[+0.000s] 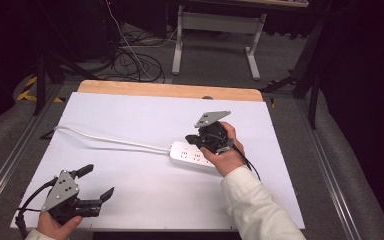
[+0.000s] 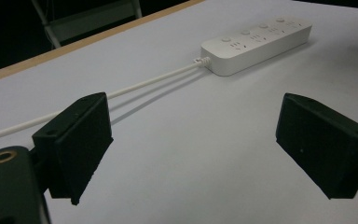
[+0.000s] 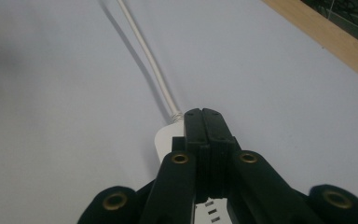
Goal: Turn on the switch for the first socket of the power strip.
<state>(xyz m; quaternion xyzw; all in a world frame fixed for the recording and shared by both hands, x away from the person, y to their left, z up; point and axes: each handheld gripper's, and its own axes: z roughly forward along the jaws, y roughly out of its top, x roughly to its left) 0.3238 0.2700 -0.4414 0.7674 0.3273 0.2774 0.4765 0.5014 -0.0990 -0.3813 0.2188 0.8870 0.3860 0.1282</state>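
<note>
Power strip [image 1: 194,154] lies mid-desk, long axis left to right, cord trailing left. Right hand-held gripper [image 1: 206,141] sits directly over it, jaws closed together, empty. Left hand-held gripper [image 1: 96,183] open, well apart.

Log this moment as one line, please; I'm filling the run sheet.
left tool: open, idle on table | right tool: shut, nothing between, above power strip | cord: trails left
</note>
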